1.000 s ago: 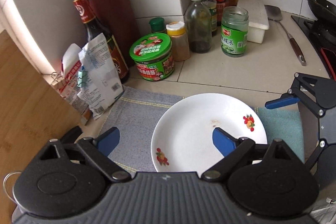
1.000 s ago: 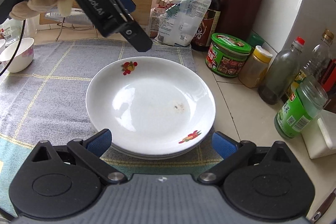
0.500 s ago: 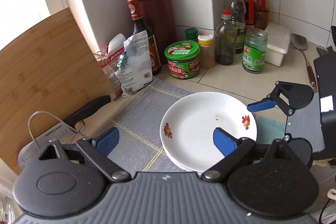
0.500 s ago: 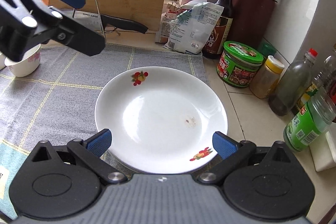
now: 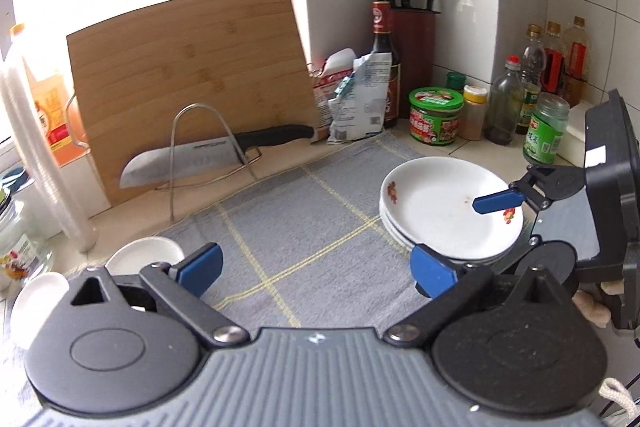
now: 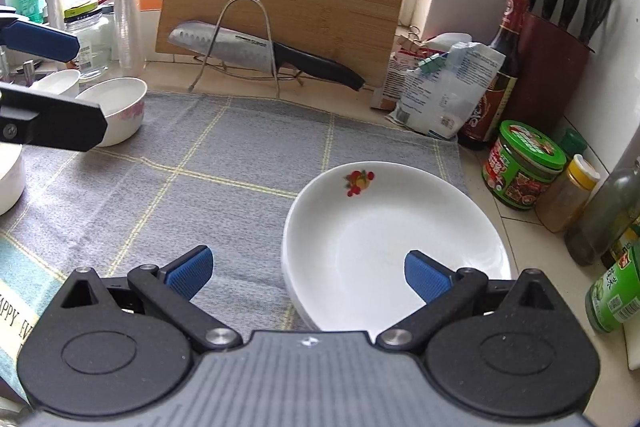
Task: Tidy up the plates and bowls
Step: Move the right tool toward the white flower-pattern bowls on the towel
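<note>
The lower plates (image 5: pixel 394 227) of the stack showed only as rims under the top plate; their count could not be told. In the left wrist view, the left gripper's housing hid the near parts of two bowls (image 5: pixel 140 255). In the right wrist view, the left edge cut off a third bowl (image 6: pixel 10 179), and the right gripper's (image 6: pixel 308 271) housing covered the stack's near rim. The green jar (image 6: pixel 612 291) was cropped at the right edge. Label print was too small to read.
</note>
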A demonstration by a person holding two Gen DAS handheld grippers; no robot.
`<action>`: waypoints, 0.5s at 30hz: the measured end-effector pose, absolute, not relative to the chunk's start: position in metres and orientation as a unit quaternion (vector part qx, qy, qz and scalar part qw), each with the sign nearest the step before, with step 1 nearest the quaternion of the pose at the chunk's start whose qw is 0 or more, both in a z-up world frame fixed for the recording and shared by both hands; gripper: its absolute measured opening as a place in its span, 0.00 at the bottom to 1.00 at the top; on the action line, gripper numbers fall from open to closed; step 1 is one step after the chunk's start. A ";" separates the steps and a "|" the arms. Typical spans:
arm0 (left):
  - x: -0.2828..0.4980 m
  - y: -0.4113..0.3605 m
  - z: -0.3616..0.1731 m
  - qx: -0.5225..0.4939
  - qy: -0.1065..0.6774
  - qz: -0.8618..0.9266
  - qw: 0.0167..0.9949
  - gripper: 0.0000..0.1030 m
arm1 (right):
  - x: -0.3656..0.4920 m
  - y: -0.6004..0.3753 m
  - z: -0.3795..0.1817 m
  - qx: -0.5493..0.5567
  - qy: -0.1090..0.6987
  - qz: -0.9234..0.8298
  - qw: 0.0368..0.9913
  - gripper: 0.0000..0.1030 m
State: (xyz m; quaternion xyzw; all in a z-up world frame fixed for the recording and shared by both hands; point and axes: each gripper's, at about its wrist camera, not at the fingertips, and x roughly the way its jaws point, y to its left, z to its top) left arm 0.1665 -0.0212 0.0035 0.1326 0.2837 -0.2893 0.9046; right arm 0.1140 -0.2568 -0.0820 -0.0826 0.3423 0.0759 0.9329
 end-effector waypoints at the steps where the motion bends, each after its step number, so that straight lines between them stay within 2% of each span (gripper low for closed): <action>1: 0.163 -0.013 0.003 0.131 0.285 -0.284 0.906 0.97 | 0.113 -0.248 -0.082 -0.087 0.342 0.079 0.932 1.00; 15: 0.131 0.134 -0.022 0.128 0.303 -0.189 0.925 0.97 | 0.098 -0.111 -0.066 -0.129 0.335 0.116 0.926 1.00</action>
